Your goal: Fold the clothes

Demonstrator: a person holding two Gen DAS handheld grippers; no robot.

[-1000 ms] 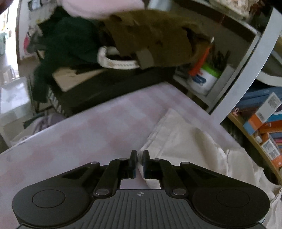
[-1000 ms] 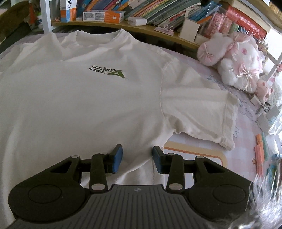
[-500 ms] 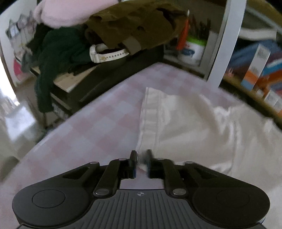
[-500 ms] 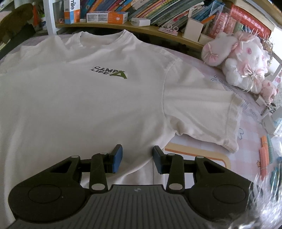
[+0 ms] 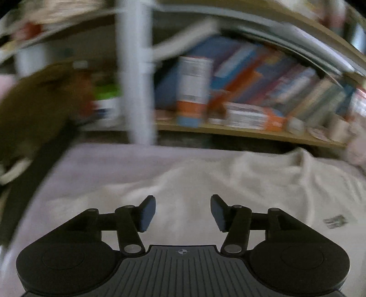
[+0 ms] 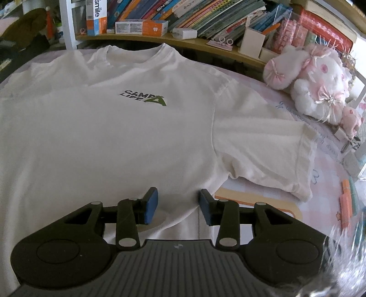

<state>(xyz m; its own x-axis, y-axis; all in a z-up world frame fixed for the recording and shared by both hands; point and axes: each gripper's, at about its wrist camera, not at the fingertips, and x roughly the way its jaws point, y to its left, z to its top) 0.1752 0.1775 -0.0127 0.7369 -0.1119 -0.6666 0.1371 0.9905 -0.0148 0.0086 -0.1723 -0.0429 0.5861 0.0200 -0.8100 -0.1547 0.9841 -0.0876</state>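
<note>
A white T-shirt (image 6: pixel 114 137) with a green and black chest logo (image 6: pixel 144 98) lies flat, front up, on a pale pink checked cover (image 6: pixel 320 194). My right gripper (image 6: pixel 178 205) hovers at the shirt's right side seam below the short sleeve (image 6: pixel 263 148). Its jaws are opening and fabric lies between the blue pads without being pinched. The left wrist view is motion-blurred. There my left gripper (image 5: pixel 183 211) is over the shirt (image 5: pixel 205 178) near its left shoulder. Its jaws are opening and hold nothing.
A low shelf of books and boxes (image 6: pixel 183 20) runs along the far edge. Pink and white plush toys (image 6: pixel 315 84) sit at the far right. A white post (image 5: pixel 135 80) and a brown garment pile (image 5: pixel 34 109) stand at the left.
My left gripper let go of the sleeve edge, spread its jaws and swung right toward the bookshelf, rolling level. My right gripper stayed in place and its jaws widened a little.
</note>
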